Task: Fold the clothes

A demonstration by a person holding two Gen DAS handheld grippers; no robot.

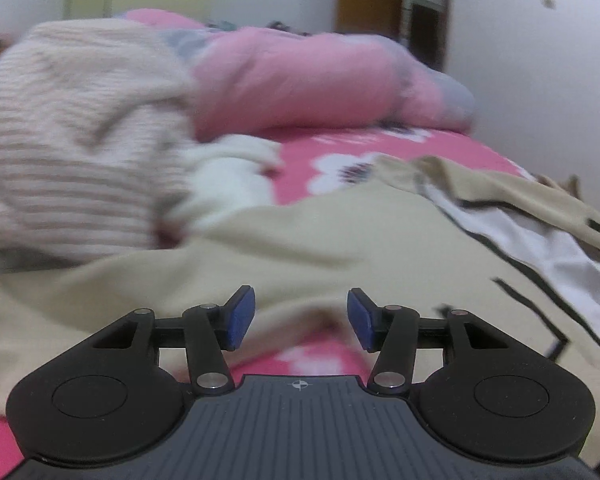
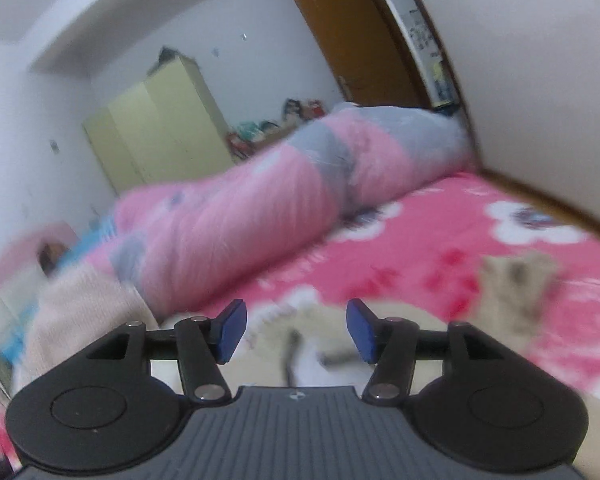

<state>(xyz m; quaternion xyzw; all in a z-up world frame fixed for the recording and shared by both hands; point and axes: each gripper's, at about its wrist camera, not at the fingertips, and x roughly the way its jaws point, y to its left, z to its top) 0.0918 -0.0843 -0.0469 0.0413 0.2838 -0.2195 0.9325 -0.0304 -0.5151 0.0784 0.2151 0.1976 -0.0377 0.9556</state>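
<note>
A beige garment [image 1: 300,248] with white panels and black stripes lies spread on the pink flowered bed sheet [image 1: 440,148]. A pale pink striped knit garment [image 1: 72,148] lies heaped at the left, next to a white piece [image 1: 228,180]. My left gripper [image 1: 301,316] is open and empty, just above the beige garment's near edge. My right gripper [image 2: 296,330] is open and empty, above the blurred beige garment [image 2: 312,356]. The pink knit garment [image 2: 84,312] shows at the left of the right wrist view.
A rolled pink and grey quilt [image 1: 320,80] lies across the bed's far side, also in the right wrist view [image 2: 284,200]. A white wall [image 2: 540,80] borders the bed on the right. A yellow-green wardrobe [image 2: 156,128] and a brown door [image 2: 348,40] stand behind.
</note>
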